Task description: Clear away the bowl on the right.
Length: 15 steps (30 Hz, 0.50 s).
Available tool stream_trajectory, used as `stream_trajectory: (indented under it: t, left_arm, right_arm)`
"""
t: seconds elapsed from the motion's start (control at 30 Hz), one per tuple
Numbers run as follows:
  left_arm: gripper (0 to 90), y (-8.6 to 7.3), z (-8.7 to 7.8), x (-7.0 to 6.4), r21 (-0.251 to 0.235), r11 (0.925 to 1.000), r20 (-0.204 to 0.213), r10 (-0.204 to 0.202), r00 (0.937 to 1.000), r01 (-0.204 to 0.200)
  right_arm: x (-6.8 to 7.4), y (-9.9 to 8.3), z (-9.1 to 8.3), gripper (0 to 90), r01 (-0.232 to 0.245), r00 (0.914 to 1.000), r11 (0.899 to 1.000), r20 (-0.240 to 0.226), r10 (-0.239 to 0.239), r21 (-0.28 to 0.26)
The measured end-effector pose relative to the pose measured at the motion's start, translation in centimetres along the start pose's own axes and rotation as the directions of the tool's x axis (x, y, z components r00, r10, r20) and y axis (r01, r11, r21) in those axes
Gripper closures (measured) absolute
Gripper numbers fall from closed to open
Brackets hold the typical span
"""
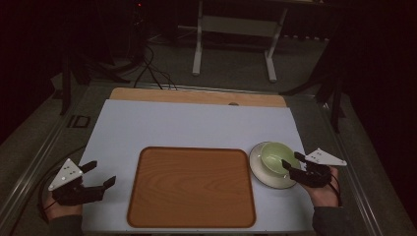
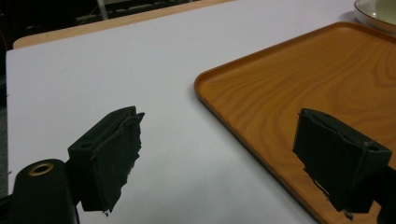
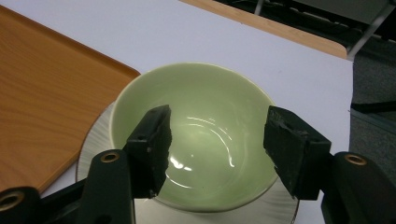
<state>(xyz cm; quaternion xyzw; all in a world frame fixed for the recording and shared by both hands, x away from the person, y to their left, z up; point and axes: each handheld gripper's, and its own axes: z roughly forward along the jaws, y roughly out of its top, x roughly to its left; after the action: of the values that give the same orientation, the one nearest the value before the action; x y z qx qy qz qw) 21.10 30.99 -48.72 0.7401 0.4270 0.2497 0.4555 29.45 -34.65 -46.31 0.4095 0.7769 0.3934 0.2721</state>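
A pale green bowl (image 1: 273,156) (image 3: 196,84) stands on a white plate (image 1: 260,177) (image 3: 93,144), just right of a wooden tray (image 1: 192,187) (image 2: 317,70) (image 3: 42,93). My right gripper (image 1: 291,159) (image 3: 219,114) is open and hovers over the near right part of the bowl, with nothing between its jaws. I cannot tell if it touches the rim. My left gripper (image 1: 103,173) (image 2: 222,121) is open and holds nothing. It sits low at the tray's left edge, pointing across it.
A white mat (image 1: 196,123) covers the wooden table (image 1: 196,96), and the tray's inside is bare. Beyond the far edge are floor cables (image 1: 152,69) and a white metal stand (image 1: 236,39). Dark surroundings flank both sides.
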Motion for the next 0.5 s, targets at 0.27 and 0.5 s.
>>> stream_trajectory:
  t: [0.27, 0.5]
  left_arm:
    - [14.9, -0.25, -0.43, 0.44, -0.002, 0.9998, -0.03, -0.018, 0.9994, 0.018]
    - [15.0, -0.27, -0.53, 0.61, -0.005, 0.9998, -0.043, -0.02, 0.9989, 0.02]
  right_arm:
    - [-0.77, -0.19, 0.03, 38.8, -0.038, 0.999, 0.999, 0.024, 0.038, -0.012]
    - [-1.06, -0.35, 0.32, 37.9, -0.044, 0.9986, 0.999, 0.028, 0.044, -0.009]
